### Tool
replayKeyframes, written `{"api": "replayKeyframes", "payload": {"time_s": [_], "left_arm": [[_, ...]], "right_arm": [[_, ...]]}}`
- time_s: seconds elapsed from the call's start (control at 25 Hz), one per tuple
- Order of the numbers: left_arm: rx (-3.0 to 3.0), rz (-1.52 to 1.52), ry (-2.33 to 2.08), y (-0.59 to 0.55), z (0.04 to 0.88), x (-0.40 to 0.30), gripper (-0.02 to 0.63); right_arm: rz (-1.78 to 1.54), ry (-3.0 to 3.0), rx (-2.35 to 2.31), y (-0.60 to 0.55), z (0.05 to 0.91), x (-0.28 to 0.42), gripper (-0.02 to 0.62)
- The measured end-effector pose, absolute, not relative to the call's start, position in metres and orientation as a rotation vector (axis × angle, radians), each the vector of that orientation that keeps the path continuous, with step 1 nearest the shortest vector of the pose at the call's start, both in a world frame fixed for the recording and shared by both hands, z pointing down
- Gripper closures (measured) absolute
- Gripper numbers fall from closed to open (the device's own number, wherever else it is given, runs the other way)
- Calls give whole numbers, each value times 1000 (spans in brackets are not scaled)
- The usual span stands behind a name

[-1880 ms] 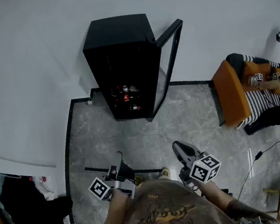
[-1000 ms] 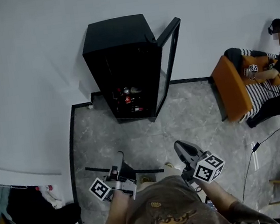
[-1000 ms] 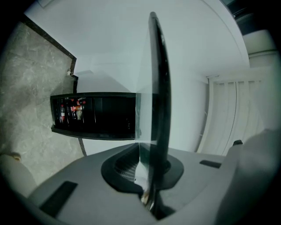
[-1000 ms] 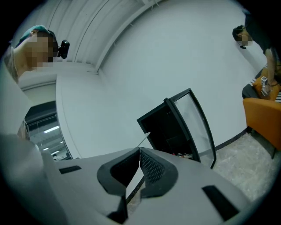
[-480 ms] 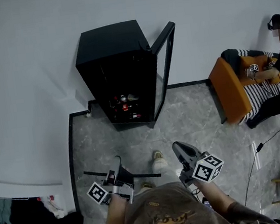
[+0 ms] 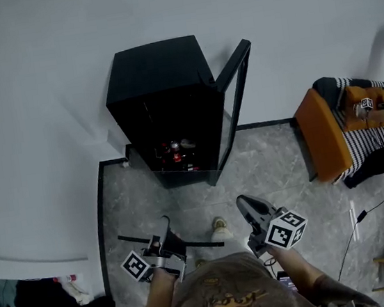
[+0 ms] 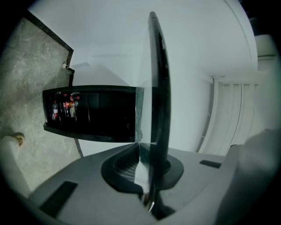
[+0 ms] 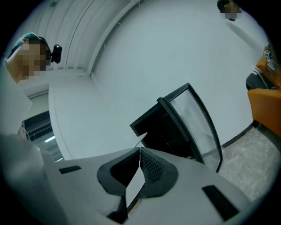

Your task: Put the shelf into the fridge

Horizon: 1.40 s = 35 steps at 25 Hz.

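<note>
Since the earlier frames the person has walked closer to the fridge (image 6: 163,97), and a shoe (image 6: 219,228) now shows between the grippers. The left gripper (image 6: 165,234) is clamped on the shelf (image 6: 196,241), which lies crosswise in front of the body, well short of the fridge. Gripping it by the dark rim likely keeps the glass pane clear. The right gripper (image 6: 245,204) is closed with nothing seen in it, probably kept free to steady the shelf. The door (image 6: 235,98) stands wide open, leaving the opening clear.
</note>
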<state>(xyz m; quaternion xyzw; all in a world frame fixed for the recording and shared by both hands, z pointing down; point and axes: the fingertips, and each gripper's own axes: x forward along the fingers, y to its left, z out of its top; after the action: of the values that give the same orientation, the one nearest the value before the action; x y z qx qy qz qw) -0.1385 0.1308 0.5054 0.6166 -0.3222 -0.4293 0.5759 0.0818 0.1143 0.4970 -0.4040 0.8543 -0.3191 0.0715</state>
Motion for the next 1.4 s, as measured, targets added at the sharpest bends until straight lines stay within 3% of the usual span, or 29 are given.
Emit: {"api": "replayKeyframes", "payload": {"time_s": [1.4], "left_arm": [[1396,-1080,-871,-25,521,-116,589]], "right_arm": [[-982,2657,-1073,-45,485,109,574]]}}
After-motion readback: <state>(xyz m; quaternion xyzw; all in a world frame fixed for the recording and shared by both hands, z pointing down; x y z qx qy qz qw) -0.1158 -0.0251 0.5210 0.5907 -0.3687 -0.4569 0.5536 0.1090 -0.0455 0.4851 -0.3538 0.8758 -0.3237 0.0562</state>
